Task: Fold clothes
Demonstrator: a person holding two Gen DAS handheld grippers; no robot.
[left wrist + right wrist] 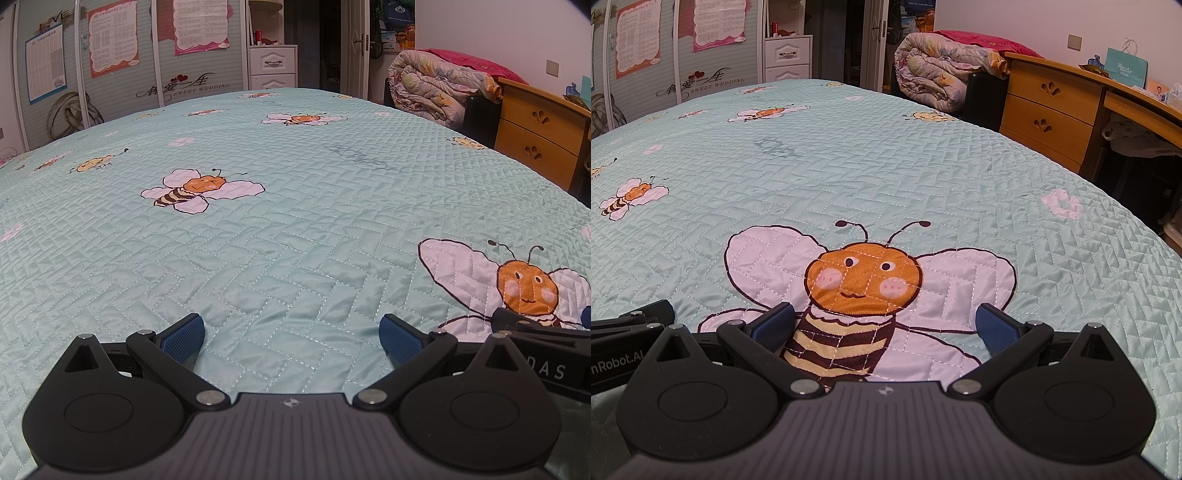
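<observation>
Both grippers sit low over the bed, side by side. On the left gripper (291, 338) the blue pads (183, 336) are spread wide with nothing between them, only bare pale-green quilted bedspread (295, 221) beneath. Just to its right, the black body of the right gripper (884, 328) pokes in at the edge of the left view. That one is also wide apart and holding nothing, and it hovers over a large printed bee (862, 284) whose striped body runs between the fingers. Smaller bees (201, 188) dot the spread farther out. No clothes lie anywhere on the bedspread in either view, so I cannot tell where the garment to be folded is. Beyond the far right corner of the bed a rolled floral quilt (938, 70) is heaped, with a red pillow (990, 42) behind it, beside a wooden desk with drawers (1052, 107). At the far left stands a wardrobe with pink posters (112, 35), and next to it a white drawer unit (272, 66) by a doorway.
</observation>
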